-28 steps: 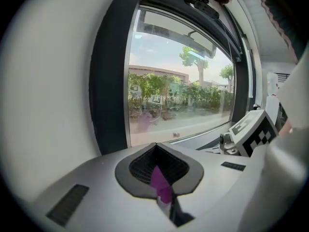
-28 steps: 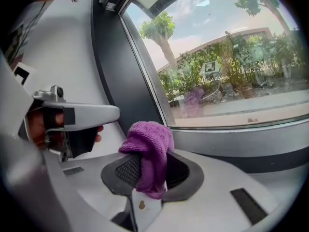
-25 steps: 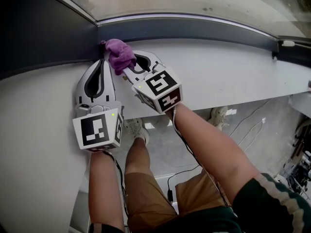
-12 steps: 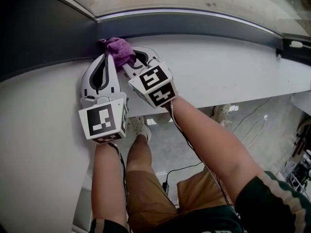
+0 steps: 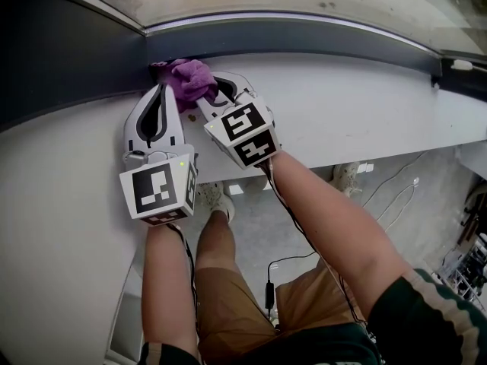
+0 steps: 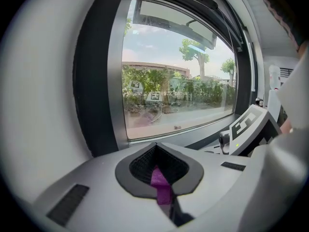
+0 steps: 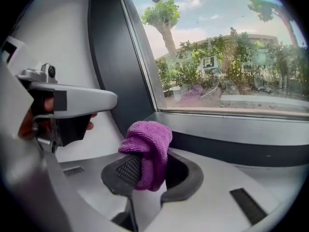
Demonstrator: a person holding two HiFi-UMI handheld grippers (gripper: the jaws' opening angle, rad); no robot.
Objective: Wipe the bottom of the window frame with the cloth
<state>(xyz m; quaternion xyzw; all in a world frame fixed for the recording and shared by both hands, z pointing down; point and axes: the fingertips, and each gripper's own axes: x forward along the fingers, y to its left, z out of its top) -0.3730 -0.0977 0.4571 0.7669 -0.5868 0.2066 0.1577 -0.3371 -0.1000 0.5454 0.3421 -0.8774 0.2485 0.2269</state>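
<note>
The right claw (image 5: 215, 91) is clamped on the bunched purple cloth (image 5: 186, 77) and the left claw (image 5: 162, 90) pinches a strip of it, both at the window frame (image 5: 304, 39) corner in the head view's upper left, so the wipe looks barely started, with the long bottom stretch to the right still to do.

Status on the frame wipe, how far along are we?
Done: the cloth is picked up, clamped in the right gripper, with a strip of it also pinched in the left gripper. In hand: the cloth sits at the left end of the bottom frame, in the corner. Left: the whole run of frame to the right; I can't tell from here whether any of it has been wiped.
</note>
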